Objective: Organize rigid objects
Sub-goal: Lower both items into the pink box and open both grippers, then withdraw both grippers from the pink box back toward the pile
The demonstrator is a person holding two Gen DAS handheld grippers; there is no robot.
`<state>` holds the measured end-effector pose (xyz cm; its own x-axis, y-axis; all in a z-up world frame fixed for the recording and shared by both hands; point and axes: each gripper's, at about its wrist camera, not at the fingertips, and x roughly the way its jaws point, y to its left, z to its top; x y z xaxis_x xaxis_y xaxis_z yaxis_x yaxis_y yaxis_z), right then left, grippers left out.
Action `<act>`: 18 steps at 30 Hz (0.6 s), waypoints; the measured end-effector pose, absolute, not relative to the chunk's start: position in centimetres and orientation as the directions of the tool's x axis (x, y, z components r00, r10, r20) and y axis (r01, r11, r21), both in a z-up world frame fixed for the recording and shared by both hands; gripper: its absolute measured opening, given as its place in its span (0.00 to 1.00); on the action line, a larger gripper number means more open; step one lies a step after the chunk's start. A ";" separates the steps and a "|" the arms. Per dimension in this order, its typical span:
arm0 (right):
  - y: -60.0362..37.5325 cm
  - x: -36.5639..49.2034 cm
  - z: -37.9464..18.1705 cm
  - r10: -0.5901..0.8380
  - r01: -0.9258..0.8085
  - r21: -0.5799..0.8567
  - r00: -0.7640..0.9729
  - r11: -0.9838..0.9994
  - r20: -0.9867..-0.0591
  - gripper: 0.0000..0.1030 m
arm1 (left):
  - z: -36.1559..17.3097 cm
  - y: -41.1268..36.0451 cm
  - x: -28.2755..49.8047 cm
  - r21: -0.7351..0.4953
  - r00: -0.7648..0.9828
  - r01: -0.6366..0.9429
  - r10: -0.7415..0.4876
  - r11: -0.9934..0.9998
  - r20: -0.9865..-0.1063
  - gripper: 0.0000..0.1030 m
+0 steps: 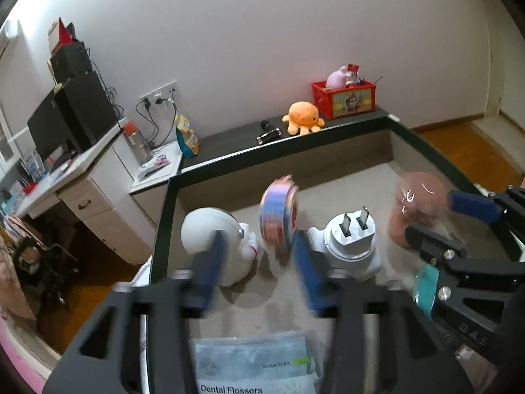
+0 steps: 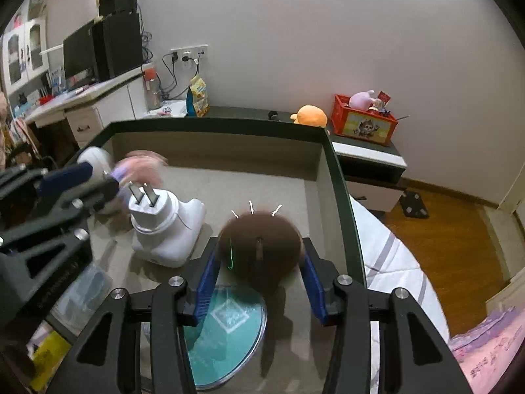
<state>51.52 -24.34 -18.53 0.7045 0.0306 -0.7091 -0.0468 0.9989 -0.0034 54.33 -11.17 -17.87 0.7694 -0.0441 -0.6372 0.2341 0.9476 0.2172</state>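
A dark-rimmed tray [image 1: 170,197] with a beige floor holds a white astronaut figure [image 1: 203,226] and a white plug-shaped block [image 1: 351,239]. A striped, blurred spool [image 1: 279,216] hangs just past the tips of my left gripper [image 1: 259,239], narrower than the gap and untouched by the pads. My right gripper [image 2: 259,256] stands open around a blurred brown round object [image 2: 262,243], above a teal disc [image 2: 226,328]. A Dental Flossers bag [image 1: 252,361] lies under the left gripper. Both grippers hover side by side over the tray.
Behind the tray, a dark shelf carries an orange octopus plush [image 1: 303,116], a small black item and a red crate [image 1: 344,97] of toys. A white desk [image 1: 82,177] with a monitor stands at left. Wooden floor [image 2: 452,249] and bedding lie at right.
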 end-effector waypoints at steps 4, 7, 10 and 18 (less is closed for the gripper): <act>-24.8 50.3 -17.0 0.007 -0.016 -0.008 0.745 1.000 -0.666 0.80 | -16.0 -9.6 52.5 0.174 0.807 0.195 -0.057 0.965 -0.587 0.86; -24.7 48.7 -15.5 0.034 -0.030 0.018 0.768 0.999 -0.640 0.80 | -14.0 -8.3 50.2 0.154 0.841 0.162 -0.055 0.975 -0.538 0.93; -24.6 45.7 -13.5 0.035 -0.032 0.016 0.808 0.999 -0.588 0.81 | -12.1 -7.2 46.8 0.148 0.883 0.135 -0.051 0.980 -0.466 0.98; -23.4 36.0 -9.0 0.048 -0.037 0.036 0.920 0.999 -0.388 1.00 | -8.0 -4.5 35.9 0.098 0.953 0.092 -0.059 0.991 -0.298 1.00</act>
